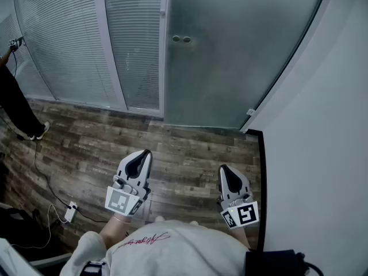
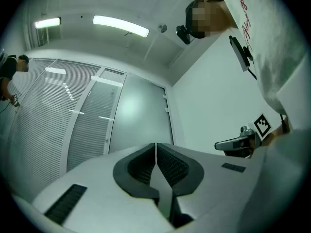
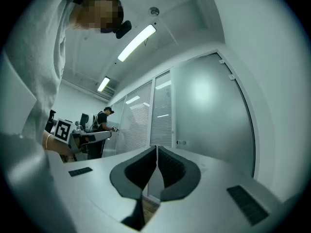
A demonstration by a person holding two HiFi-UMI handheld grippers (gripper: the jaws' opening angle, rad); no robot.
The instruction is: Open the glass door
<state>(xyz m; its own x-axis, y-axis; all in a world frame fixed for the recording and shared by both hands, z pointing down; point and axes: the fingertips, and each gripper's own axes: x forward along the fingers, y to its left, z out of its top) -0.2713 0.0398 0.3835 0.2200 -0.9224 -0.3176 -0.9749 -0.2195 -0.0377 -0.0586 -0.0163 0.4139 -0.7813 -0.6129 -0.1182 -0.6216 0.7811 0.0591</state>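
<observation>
A frosted glass door [image 1: 236, 50] stands shut ahead, with a small round lock fitting [image 1: 181, 39] near its left edge. The door also fills the middle of the left gripper view [image 2: 138, 115] and the right of the right gripper view [image 3: 214, 110]. My left gripper [image 1: 146, 153] and right gripper [image 1: 223, 168] hang side by side over the wooden floor, well short of the door. Both are shut with nothing between their jaws. In the left gripper view the left gripper [image 2: 155, 144] shows closed pads, and the right gripper [image 3: 156, 148] shows the same in its own view.
Glass panels with blinds [image 1: 75, 39] run left of the door. A white wall [image 1: 322, 142] stands close on the right. A person [image 1: 14, 102] stands at the far left. A cable and power strip [image 1: 70, 211] lie on the wooden floor [image 1: 184, 154].
</observation>
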